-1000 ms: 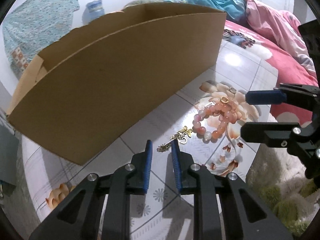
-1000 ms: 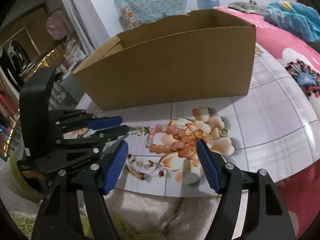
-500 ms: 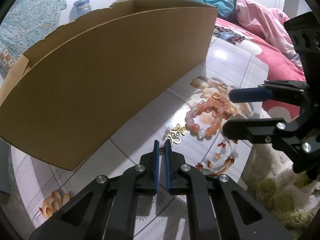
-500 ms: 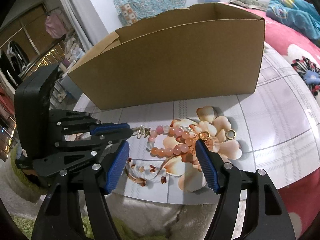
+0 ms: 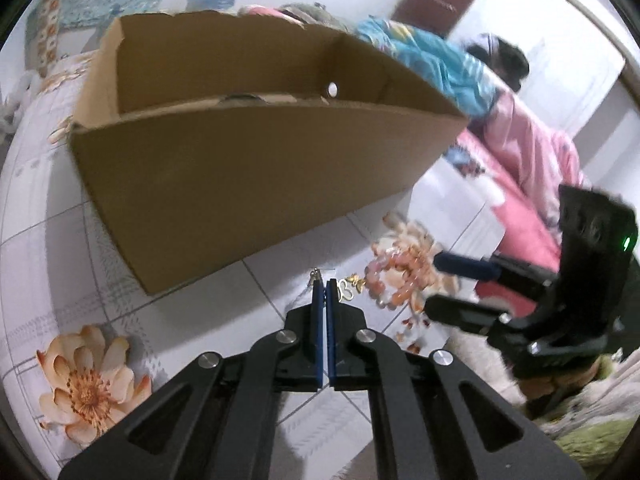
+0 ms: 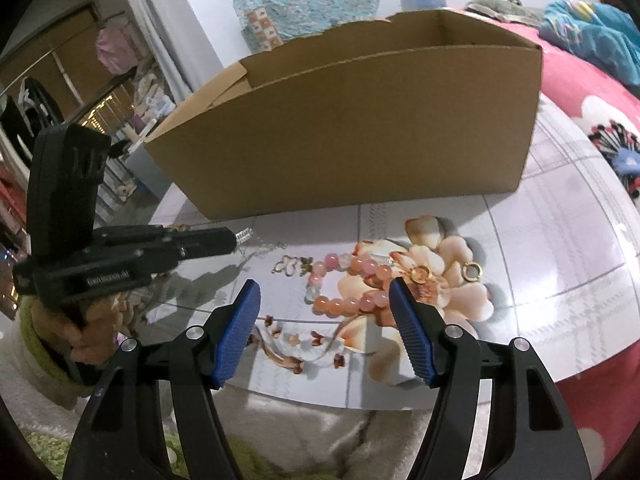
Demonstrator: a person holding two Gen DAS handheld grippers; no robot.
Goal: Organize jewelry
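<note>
Counter [image 6: 560,240]: glossy white tiled top with grey grid lines and printed peach flowers, a pink floral bed just beyond its right edge.

Open brown cardboard box [image 6: 360,128] [image 5: 240,176]: stands on the counter behind the jewelry; the left wrist view looks over its near wall into the inside, with a small round hole in the far wall.

Left gripper [image 5: 324,286] [image 6: 230,242]: black frame with blue pads, jaws clenched on a thin silver chain necklace [image 5: 317,276]. A short silvery end [image 6: 245,235] sticks out past the tips, and the fine chain trails from it to the counter toward a small gold butterfly charm [image 6: 289,265] [image 5: 349,287]. The tips sit above the counter, just in front of the box's near wall.

Right gripper [image 6: 324,312] [image 5: 452,284]: same build, jaws spread wide and released, holding nothing. They hover low over the front of the counter, bracketing the bracelet in the right wrist view.

Pink and orange beaded bracelet [image 6: 348,284] [image 5: 394,280]: lies flat on a printed flower, one or two pale clear beads at its left side, just right of the butterfly charm.

Two small gold rings: one [image 6: 419,274] touching the bracelet's right end beside the right pad, the other [image 6: 473,271] a little apart to the right, both flat on the flower print.
</note>
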